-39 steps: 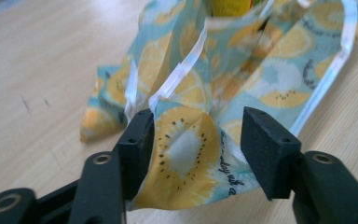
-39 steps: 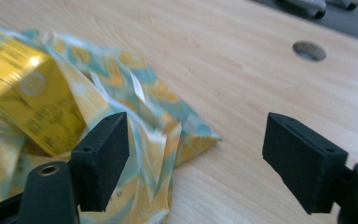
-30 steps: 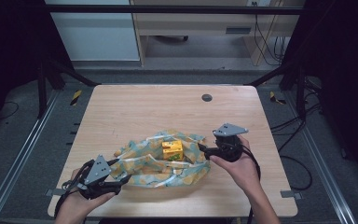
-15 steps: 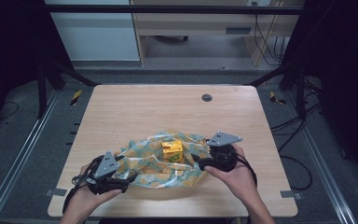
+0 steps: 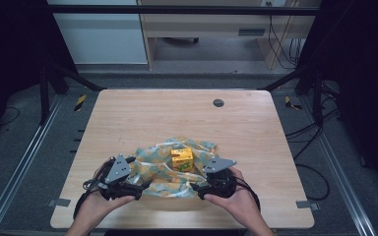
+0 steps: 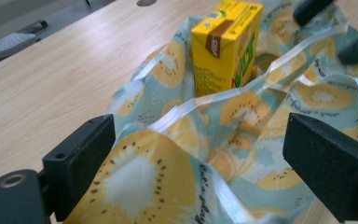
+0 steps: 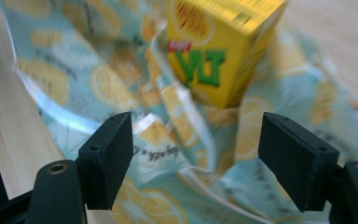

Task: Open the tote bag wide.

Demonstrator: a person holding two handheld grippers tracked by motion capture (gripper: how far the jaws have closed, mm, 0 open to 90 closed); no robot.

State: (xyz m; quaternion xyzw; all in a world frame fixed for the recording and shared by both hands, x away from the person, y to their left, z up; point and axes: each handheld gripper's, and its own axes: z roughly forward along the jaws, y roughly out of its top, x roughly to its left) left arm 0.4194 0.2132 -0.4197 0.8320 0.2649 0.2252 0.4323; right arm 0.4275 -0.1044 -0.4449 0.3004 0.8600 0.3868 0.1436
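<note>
Standing upright on the fruit-print bag [image 5: 162, 169], carton [image 5: 182, 159] long axis vertical.

A light wooden table [image 5: 142, 118] carries a crumpled fruit-print bag [image 5: 160, 169], with a yellow carton [image 5: 182, 159] standing on it.

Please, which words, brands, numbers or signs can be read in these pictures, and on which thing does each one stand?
"VLT": large green letters on the front of the yellow drink carton, right gripper view.
Small print on the carton's side: too small to read.
Cursive dark writing on the fruit-print bag, beside the fruit slices: too blurred to read with certainty.
Nothing readable on the table.
</note>
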